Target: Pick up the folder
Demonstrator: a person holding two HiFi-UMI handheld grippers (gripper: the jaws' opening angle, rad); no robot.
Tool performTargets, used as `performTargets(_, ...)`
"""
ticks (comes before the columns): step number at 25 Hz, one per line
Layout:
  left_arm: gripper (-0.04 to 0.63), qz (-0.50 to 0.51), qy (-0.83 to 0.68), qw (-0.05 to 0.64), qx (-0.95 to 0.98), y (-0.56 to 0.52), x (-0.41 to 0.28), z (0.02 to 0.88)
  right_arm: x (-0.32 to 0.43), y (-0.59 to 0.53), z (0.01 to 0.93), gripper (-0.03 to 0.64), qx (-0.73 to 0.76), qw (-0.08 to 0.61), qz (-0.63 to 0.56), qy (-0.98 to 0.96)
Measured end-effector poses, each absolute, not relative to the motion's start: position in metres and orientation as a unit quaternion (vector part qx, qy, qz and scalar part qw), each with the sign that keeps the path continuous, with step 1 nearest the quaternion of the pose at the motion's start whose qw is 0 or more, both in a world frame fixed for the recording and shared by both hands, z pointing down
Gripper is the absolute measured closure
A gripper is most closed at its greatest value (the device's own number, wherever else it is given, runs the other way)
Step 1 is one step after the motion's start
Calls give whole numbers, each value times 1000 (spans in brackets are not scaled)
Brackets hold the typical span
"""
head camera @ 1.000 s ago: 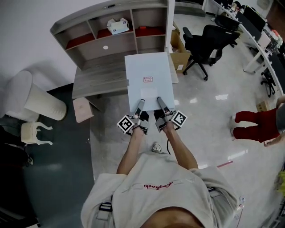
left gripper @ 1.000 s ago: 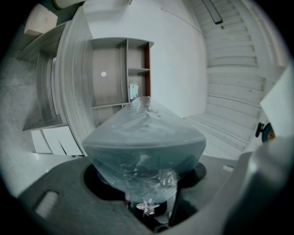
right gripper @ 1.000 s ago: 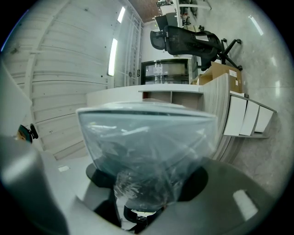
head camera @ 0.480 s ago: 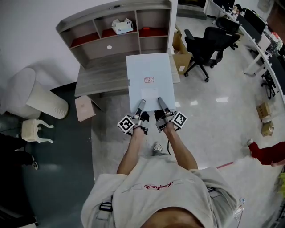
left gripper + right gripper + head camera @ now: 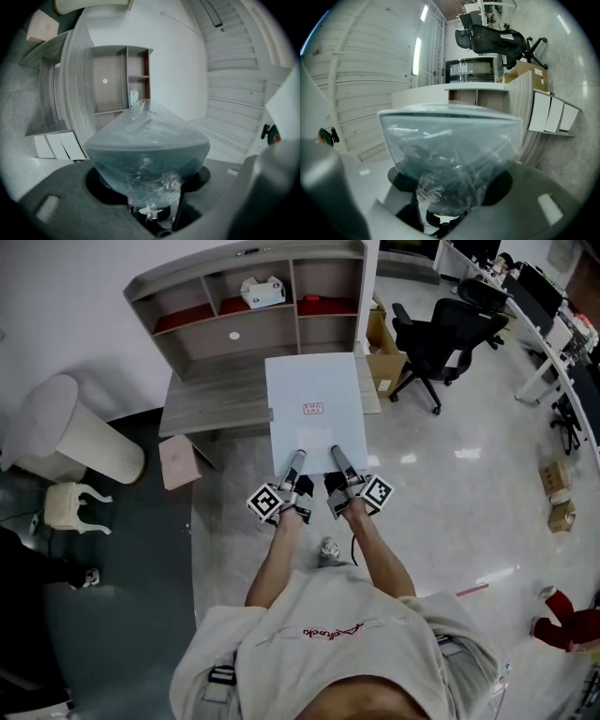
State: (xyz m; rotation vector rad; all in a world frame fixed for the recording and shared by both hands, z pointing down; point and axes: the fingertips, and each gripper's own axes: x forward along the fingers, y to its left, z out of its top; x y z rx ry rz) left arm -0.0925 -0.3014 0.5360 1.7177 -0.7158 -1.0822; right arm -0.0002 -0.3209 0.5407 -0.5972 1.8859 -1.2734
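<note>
Gripping the pale blue folder (image 5: 314,399) by its near edge with left gripper (image 5: 296,459) and right gripper (image 5: 336,455), side by side. Held out flat over the grey desk's (image 5: 216,399) front edge.

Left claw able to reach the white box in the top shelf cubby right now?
Probably not: the left claw is shut on the near edge of the folder, as is the right claw, and the white box sits beyond the far edge.
</note>
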Motion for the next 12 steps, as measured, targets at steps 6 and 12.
performTargets(6, 314, -445, -290, 482, 696, -298, -93, 535, -2, -318, 543, 328, -235, 381, -501, 740)
performTargets(12, 314, -445, -286, 482, 698, -298, -90, 535, 1, -317, 543, 328, -235, 384, -499, 740)
